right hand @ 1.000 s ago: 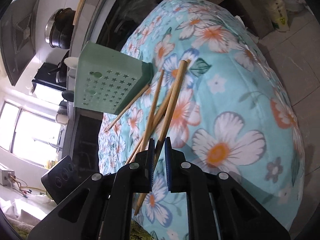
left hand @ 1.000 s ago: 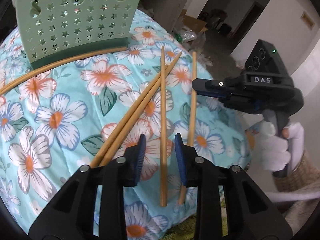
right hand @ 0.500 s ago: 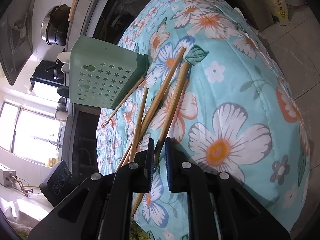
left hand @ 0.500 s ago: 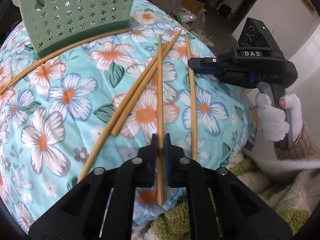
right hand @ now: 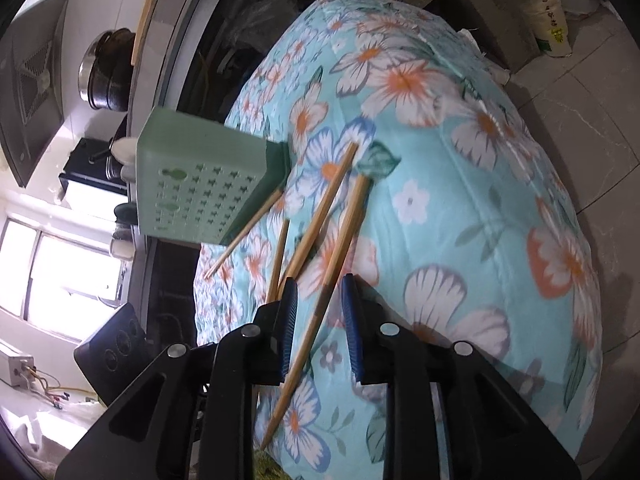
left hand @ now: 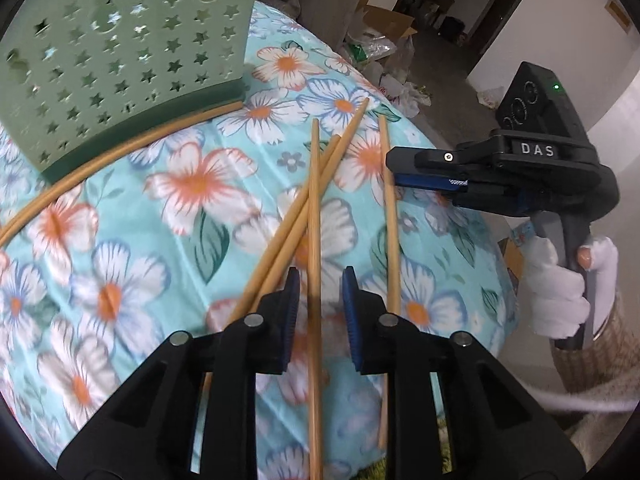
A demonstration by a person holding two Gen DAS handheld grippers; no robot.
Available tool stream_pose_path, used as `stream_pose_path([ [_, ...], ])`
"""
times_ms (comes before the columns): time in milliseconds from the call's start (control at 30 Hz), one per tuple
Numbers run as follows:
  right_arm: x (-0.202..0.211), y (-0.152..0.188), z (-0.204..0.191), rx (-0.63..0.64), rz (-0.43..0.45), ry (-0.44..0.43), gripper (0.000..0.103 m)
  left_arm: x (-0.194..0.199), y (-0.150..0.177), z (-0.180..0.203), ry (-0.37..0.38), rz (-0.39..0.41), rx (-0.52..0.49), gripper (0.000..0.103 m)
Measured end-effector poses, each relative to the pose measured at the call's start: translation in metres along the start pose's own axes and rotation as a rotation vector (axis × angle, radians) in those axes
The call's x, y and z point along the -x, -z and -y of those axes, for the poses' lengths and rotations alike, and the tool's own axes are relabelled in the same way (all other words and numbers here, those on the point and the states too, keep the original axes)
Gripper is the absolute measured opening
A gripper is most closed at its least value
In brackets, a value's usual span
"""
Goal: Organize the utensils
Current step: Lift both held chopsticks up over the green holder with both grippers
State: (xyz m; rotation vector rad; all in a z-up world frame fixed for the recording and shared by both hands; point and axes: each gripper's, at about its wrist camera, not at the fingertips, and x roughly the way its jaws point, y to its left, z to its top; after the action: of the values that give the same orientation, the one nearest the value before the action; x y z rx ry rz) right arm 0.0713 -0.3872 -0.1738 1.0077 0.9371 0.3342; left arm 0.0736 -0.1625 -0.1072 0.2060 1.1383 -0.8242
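**Both grippers spread over loose chopsticks on the floral cloth**

On my left wrist feed, the left gripper [left hand: 320, 304] has its blue-padded jaws parted, and one chopstick [left hand: 315, 240] runs straight between them without either pad touching it. That stick lies along the line of the fingers, its far tip pointing up toward the far edge of the table. Two more chopsticks [left hand: 316, 192] cross under it on a diagonal, their far tips near a white-and-orange flower. A fourth chopstick [left hand: 389, 216] lies just to the right, roughly parallel to the centre one.

A fifth chopstick [left hand: 120, 152] rests against the dark base of the green perforated basket [left hand: 120, 52], which stands at the upper left of the floral tablecloth [left hand: 120, 240].

The right gripper [left hand: 432, 172] shows in the same feed from the side, held by a white-gloved hand [left hand: 560, 284], its tip just beside the fourth chopstick. From this side view I cannot tell how its jaws stand.

My right wrist feed settles it: the right gripper's [right hand: 320, 312] jaws are apart, with a chopstick [right hand: 332, 276] lying slantwise between the pads; whether it touches the left pad I cannot tell. The other sticks fan out beyond it toward the basket [right hand: 200, 184], and one stick [right hand: 244, 232] lies against the basket's base. A dark pot [right hand: 104, 68] sits on the counter behind.
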Motion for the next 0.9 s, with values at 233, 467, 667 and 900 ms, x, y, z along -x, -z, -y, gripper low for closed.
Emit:
stream_pose_path([
  [233,-0.004,-0.010,0.009,-0.053,0.014,-0.025,0.023,-0.013,-0.020,0.003,-0.011,-0.018,0.019,0.020],
  [467,-0.006,-0.015,0.016,-0.083,0.025,-0.026,0.011,-0.019,-0.032,0.004,-0.008,-0.009,0.059,0.015],
  [667,0.005,-0.014,0.004,-0.042,0.050,-0.041,0.010,-0.010,-0.037,0.000,-0.003,0.036,0.089,0.005],
  [900,0.034,-0.009,-0.040,0.116,0.112,-0.054,0.009,0.035,-0.026,-0.001,0.065,0.122,0.087,0.005],
])
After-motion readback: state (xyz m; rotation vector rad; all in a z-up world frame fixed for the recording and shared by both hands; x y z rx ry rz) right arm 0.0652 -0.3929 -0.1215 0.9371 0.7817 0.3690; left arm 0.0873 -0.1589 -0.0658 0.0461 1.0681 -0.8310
